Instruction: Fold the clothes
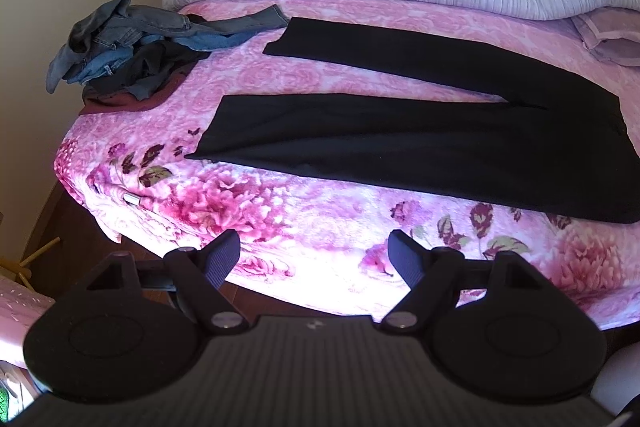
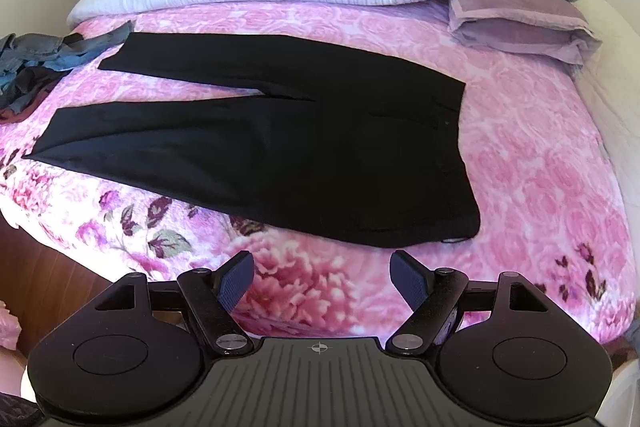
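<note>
While black trousers (image 1: 420, 143) lie spread flat, legs parted, on a bed's pink floral blanket (image 1: 320, 227), the left gripper (image 1: 314, 257) and right gripper (image 2: 322, 277) hover at its near edge, jaws apart and empty. Crumpled jeans (image 1: 132, 39) sit heaped beyond the hems.

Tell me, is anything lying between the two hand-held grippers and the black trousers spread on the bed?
Nothing visible. Only bare pink floral blanket separates the left hand-held gripper and right hand-held gripper from the black trousers.
</note>
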A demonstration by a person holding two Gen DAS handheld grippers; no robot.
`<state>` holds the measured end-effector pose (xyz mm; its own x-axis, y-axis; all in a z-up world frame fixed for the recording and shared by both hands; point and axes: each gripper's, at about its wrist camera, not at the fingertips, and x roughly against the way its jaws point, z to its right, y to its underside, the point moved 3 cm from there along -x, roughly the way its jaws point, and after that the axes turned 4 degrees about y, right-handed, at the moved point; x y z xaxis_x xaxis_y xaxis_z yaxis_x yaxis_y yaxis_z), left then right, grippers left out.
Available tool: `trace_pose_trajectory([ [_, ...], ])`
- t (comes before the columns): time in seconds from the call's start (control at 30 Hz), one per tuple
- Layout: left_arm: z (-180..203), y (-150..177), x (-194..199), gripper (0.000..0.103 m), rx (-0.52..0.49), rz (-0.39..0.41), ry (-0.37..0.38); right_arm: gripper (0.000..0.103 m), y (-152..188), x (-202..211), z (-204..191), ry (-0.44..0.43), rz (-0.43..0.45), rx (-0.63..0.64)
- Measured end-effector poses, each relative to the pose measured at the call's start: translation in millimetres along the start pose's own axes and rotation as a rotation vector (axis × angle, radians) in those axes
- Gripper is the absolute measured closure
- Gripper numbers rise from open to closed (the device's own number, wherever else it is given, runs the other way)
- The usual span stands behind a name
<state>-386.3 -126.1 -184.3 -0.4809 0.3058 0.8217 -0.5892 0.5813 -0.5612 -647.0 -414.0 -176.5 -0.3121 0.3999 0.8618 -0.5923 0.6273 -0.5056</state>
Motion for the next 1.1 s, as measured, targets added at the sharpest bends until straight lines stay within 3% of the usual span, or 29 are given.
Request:
trace_pose_trajectory([
  [0.23, 3, -3, -2, 0.025, -0.021, 0.007, -0.008, 0.025, -7, -4, -3, -0.016, 0.015, 0.033],
  [0.37, 4, -2, -9, 0.025, -0.118, 0.018, -0.035, 0.025, -4, -10, -2, -0.015, 0.024, 0.083],
  [0.57, -7, 1, -52, 0.025, -0.497, 0.052, -0.127, 0.025, 9, -28, -22, 0.037, 0.085, 0.355],
  [0.7, -29, 5, -114, 0.025, -0.745, 0.050, -0.157, 0.025, 17, -48, -39, 0.068, 0.133, 0.507],
  [0.77, -43, 6, -153, 0.025, -0.846, 0.047, -0.167, 0.025, 14, -63, -47, 0.094, 0.126, 0.529],
  [0.9, -75, 1, -232, 0.038, -1.010, 0.012, -0.170, 0.028, 5, -96, -66, 0.139, 0.098, 0.552],
  [1.1, -117, 1, -331, 0.039, -1.289, -0.009, -0.186, 0.034, -8, -152, -99, 0.178, 0.025, 0.619],
])
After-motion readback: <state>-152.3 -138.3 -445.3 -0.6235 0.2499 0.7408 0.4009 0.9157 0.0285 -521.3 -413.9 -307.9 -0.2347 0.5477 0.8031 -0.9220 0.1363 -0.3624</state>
